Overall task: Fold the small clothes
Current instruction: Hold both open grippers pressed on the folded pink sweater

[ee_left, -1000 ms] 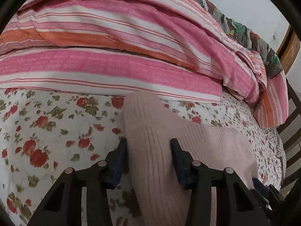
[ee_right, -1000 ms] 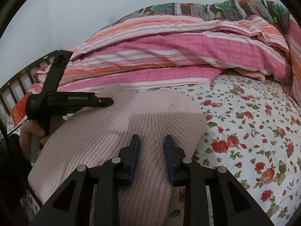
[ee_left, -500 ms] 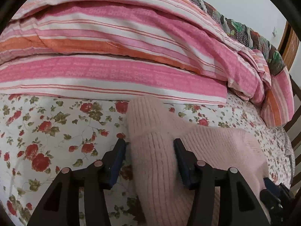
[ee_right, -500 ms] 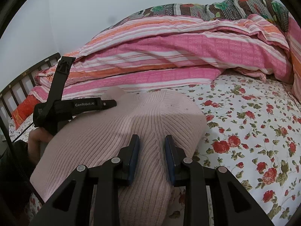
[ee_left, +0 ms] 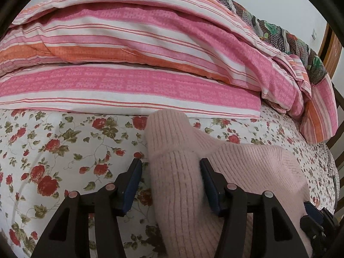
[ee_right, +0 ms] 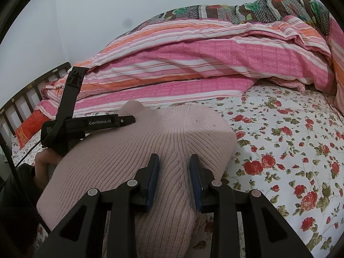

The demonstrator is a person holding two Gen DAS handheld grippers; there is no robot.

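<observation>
A pale pink ribbed knit sweater (ee_right: 120,163) lies bunched on the flowered bed sheet (ee_right: 290,150). In the left wrist view a rolled sleeve of the sweater (ee_left: 174,167) runs between the fingers of my left gripper (ee_left: 171,167), which stands open around it; the right pad touches the knit, the left pad is apart. In the right wrist view my right gripper (ee_right: 174,163) stands partly open astride a raised fold of the sweater along its seam. The left gripper's body (ee_right: 71,124) shows at the sweater's far left edge.
A pink, orange and white striped quilt (ee_left: 150,60) is heaped along the back of the bed, with a dark patterned blanket (ee_right: 247,10) behind it. A dark slatted bed frame (ee_right: 23,99) stands at the left, a wooden headboard (ee_left: 331,49) at the right.
The left gripper has opened wider around the sleeve and drawn back a little toward me. The right gripper and the sweater body have hardly moved.
</observation>
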